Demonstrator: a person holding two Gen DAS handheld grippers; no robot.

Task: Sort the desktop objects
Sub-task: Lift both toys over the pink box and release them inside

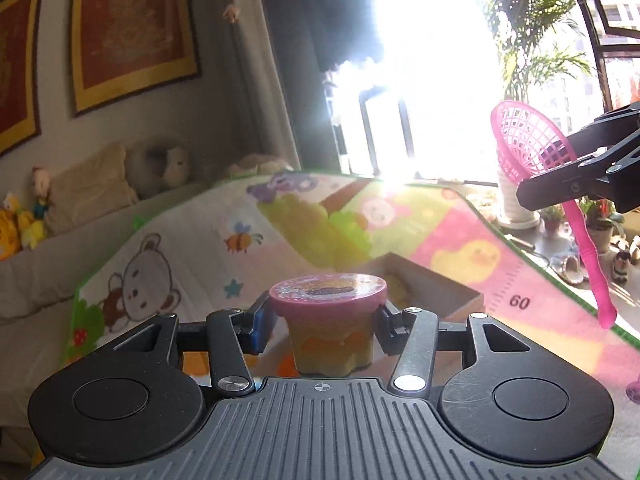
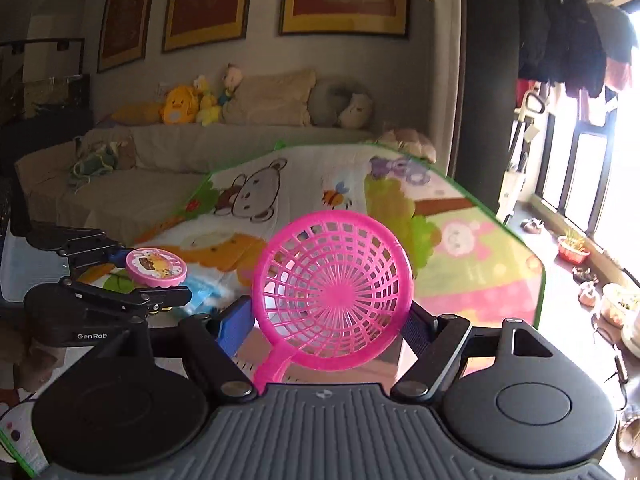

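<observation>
A small cup (image 1: 328,320) with a pink lid and a yellow-orange body sits upright between the pads of my left gripper (image 1: 326,326), which is shut on it just under the lid. The right wrist view shows the same cup (image 2: 156,268) held in the air at the left by the left gripper (image 2: 156,278). My right gripper (image 2: 328,328) is shut on the round basket of a pink plastic strainer (image 2: 334,296), whose handle points down toward the camera. In the left wrist view the strainer (image 1: 528,144) hangs at the right from the right gripper (image 1: 548,168), with its handle dangling.
Below both grippers lies a cartoon play mat (image 1: 192,240) with a bear and a bee. An open cardboard box (image 1: 440,288) rests on it beyond the cup. A sofa (image 2: 160,148) with plush toys runs behind. Potted plants (image 1: 600,224) line the bright window.
</observation>
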